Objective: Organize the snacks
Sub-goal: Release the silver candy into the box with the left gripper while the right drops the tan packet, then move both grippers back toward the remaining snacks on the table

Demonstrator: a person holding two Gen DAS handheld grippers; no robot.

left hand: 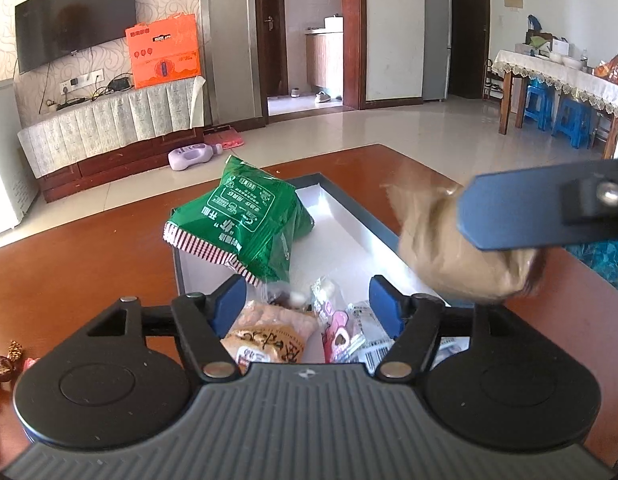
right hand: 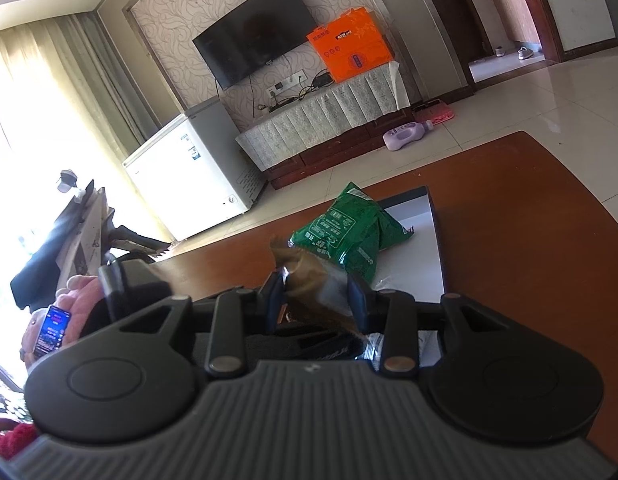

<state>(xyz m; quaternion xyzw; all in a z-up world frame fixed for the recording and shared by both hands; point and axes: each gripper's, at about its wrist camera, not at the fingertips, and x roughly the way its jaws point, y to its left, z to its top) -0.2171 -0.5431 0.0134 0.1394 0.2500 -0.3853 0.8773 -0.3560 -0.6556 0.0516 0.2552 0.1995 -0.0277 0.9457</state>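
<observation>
While a brown packet is clamped by the right gripper at frame centre, the left gripper is held open above the box, nothing gripped.

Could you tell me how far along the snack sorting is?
Partly done: the green bag and small packets already lie in the box. The right gripper holds a brown packet; the left gripper is open. Candies remain on the table.
</observation>
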